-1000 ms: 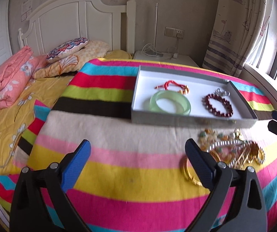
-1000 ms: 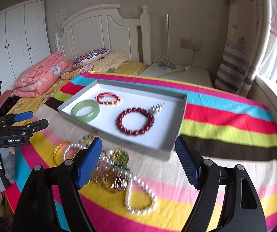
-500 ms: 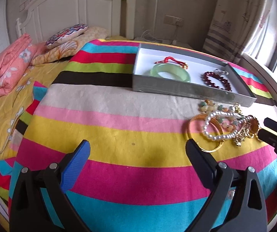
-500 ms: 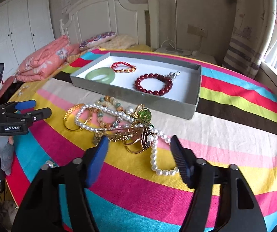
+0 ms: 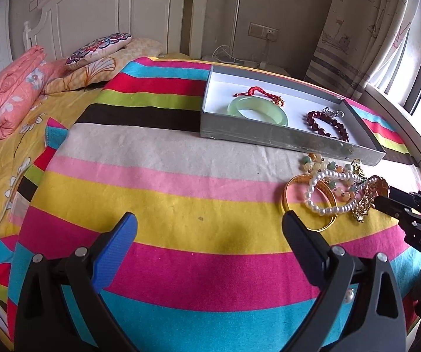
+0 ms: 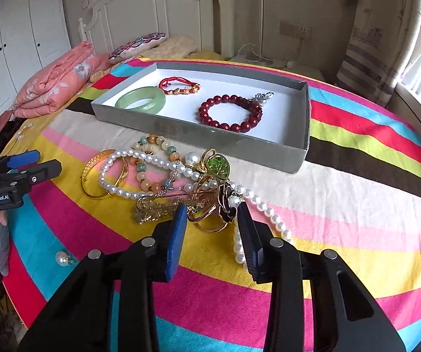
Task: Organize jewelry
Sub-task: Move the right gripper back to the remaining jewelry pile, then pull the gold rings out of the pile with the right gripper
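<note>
Jewelry (image 6: 163, 182) lies in a tangled pile on the striped bed (image 6: 342, 234), just in front of the grey tray (image 6: 304, 135). On the left, the left tool (image 5: 209, 228) hangs wide open over bare blanket. On the right, the right tool (image 6: 212, 215) is closing around a gold ring (image 6: 210, 226) at the pile's near edge, not yet pinching it.

a striped blanket (image 6: 357, 193) covers the bed, carrying a grey tray (image 6: 304, 149), tangled jewelry (image 6: 163, 182) and perhaps a loose pearl (image 6: 62, 258).

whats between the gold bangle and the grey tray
In the right wrist view, a bracelet of amber and green beads and a loop of the pearl strand lie between the gold bangle and the grey tray.
</note>
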Motion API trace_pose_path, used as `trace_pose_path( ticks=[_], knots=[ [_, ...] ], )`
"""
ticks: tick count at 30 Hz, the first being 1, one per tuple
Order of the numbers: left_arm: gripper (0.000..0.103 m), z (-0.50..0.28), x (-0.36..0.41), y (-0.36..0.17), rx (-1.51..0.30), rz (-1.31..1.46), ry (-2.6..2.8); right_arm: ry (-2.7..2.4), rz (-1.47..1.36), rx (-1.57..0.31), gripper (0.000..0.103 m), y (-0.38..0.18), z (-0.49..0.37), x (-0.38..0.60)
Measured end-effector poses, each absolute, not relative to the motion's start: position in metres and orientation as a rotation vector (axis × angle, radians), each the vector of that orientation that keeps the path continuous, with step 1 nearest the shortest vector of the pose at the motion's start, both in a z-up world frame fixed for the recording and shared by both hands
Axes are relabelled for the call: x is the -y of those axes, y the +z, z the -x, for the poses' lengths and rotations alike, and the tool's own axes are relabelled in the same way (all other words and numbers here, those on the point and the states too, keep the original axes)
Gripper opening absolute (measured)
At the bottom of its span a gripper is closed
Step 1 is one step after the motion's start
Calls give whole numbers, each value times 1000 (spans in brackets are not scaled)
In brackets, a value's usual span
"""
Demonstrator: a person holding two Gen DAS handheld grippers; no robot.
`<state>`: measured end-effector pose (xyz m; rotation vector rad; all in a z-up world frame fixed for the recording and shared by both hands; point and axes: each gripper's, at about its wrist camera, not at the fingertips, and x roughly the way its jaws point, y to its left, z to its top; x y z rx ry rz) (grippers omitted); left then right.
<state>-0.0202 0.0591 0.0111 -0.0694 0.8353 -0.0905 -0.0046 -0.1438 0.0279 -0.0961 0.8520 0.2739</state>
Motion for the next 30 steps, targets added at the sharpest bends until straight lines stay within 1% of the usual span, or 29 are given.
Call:
trace_pose_path(
  ticks=[5,9,16,18,20,26,28,29,30],
  knots=[
    [98,19,-59,10,-839,76,-96,280,92,-852,35,27,4,145],
    [98,18,-59,10,-841,80,-96,260,131,-835,29,29,7,142],
    [98,18,-61,9,-843,85,-98,249,205,-801,27,34,33,146],
    [98,18,-61,9,-842,84,-98,256,180,-797,22,36,43,157],
    [98,18,-61,9,-842,82,-99,261,159,-796,7,39,53,168],
    [98,18,-59,8,-845,74,-96,316,114,-846,8,35,76,188],
    [98,18,-58,8,-846,73,-95,333,58,-845,10,35,75,193],
    [98,18,-58,8,-847,73,-94,335,26,-850,18,35,74,194],
    [98,18,-58,8,-847,73,-92,331,-12,-855,30,35,71,196]
  ],
)
